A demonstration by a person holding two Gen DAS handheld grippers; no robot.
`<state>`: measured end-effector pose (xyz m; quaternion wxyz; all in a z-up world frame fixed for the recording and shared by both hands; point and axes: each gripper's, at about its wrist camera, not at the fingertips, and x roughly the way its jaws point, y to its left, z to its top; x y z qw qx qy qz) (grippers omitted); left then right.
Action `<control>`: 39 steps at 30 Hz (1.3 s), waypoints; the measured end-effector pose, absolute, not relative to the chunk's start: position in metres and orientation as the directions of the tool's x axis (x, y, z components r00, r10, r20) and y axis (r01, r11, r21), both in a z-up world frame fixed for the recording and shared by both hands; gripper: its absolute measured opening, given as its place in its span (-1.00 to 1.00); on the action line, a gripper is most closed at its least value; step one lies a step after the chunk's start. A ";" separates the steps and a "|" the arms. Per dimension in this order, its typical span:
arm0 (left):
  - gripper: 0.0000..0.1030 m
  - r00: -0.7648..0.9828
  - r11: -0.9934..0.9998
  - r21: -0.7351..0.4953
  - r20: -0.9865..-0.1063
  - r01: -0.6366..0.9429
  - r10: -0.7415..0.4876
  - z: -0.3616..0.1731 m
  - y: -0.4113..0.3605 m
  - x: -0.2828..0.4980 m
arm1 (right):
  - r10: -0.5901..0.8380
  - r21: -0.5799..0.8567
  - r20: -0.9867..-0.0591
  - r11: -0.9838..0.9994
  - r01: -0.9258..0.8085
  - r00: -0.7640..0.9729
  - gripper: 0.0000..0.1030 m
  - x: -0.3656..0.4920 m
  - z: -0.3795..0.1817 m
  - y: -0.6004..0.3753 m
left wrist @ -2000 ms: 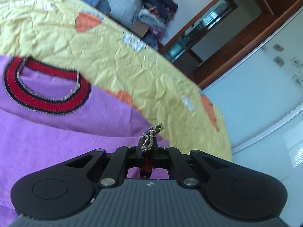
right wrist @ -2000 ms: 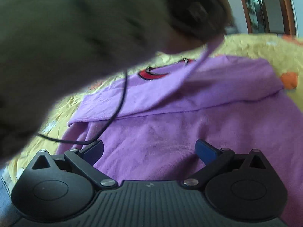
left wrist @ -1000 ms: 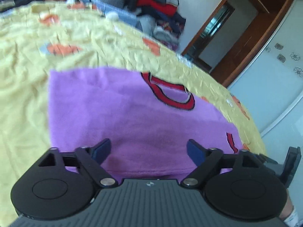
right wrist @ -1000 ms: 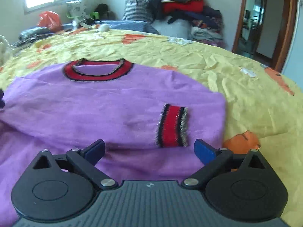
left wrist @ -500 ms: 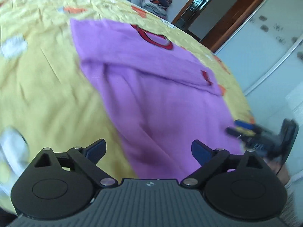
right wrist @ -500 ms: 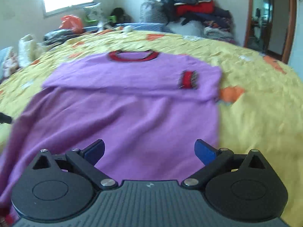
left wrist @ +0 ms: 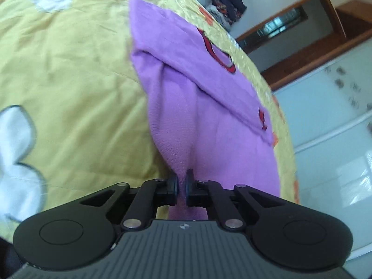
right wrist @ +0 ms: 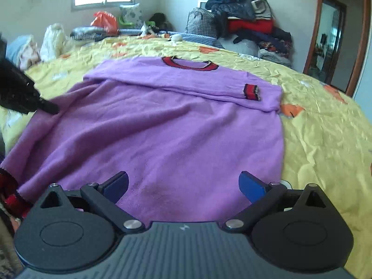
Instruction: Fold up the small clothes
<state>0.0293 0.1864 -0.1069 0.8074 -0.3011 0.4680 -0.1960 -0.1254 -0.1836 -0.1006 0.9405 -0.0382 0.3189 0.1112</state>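
Note:
A purple sweater [right wrist: 167, 125] with a red and black collar [right wrist: 189, 64] lies flat on the yellow bedspread [right wrist: 325, 125]. One sleeve is folded across the chest, its red cuff [right wrist: 251, 91] near the right side. My left gripper [left wrist: 182, 182] is shut on the sweater's left edge [left wrist: 172, 144], pinching a ridge of fabric; it shows in the right wrist view as a black shape [right wrist: 23, 95]. My right gripper [right wrist: 183, 186] is open and empty, over the sweater's near hem.
Piles of clothes and bags [right wrist: 244, 28] stand at the far side of the bed. Plastic bags [right wrist: 53, 39] lie at the far left. A wooden door frame [right wrist: 334, 37] and a pale wardrobe [left wrist: 330, 116] are to the right.
My left gripper has closed on the sweater's left edge; it was open half a second ago. My right gripper has pulled back toward the near hem and stays open.

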 end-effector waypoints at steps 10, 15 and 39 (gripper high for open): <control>-0.89 0.490 0.798 -0.594 -0.670 0.097 -0.558 -0.086 0.218 -0.020 | 0.160 0.108 -0.608 0.987 -0.118 0.778 0.97 -0.150 -0.096 -0.226; -0.09 0.361 0.766 -0.626 -0.686 0.149 -0.631 -0.094 0.203 -0.057 | 0.098 0.004 -0.616 0.993 -0.121 0.781 0.98 -0.175 -0.095 -0.215; -0.85 0.249 0.616 -0.773 -0.574 0.152 -0.780 -0.160 0.181 -0.077 | 0.371 0.460 -0.569 0.884 -0.090 0.734 -0.91 -0.200 -0.123 -0.228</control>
